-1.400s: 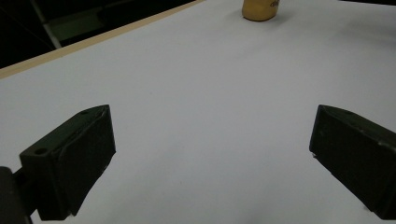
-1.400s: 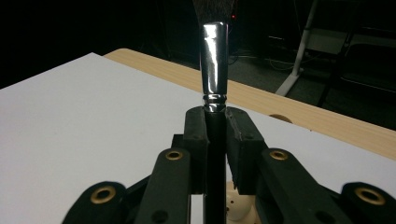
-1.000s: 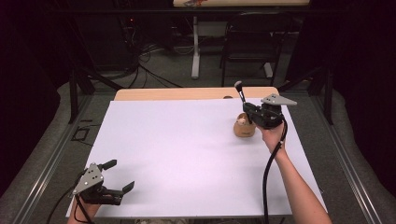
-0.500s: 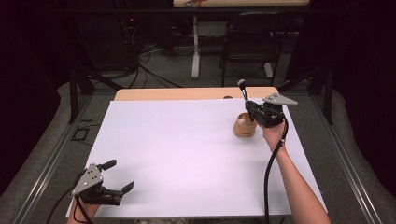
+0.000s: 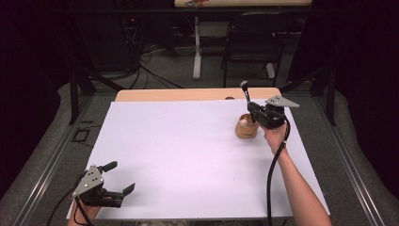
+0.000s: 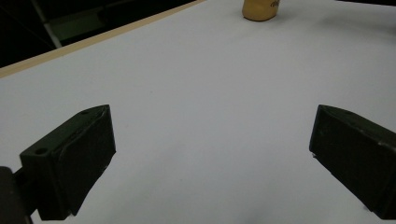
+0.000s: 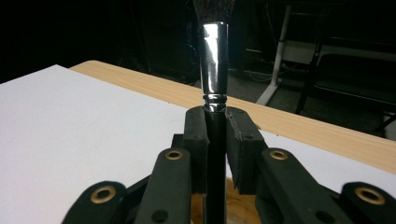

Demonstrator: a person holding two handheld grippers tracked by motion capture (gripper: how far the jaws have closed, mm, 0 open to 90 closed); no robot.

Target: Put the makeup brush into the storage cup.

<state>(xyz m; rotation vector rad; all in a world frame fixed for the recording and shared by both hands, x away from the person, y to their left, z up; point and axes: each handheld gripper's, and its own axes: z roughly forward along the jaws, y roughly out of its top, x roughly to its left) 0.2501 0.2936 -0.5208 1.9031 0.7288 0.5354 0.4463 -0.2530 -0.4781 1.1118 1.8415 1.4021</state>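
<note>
Clamping brush [image 7: 215,70] upright, R gripper [image 7: 215,135] prob. right above wooden cup [image 5: 247,128].

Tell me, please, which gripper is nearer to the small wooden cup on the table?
The right gripper: it hovers just above and beside the wooden cup, its jaws shut on a makeup brush. The left gripper sits open at the table's near left corner, far from the cup.
</note>
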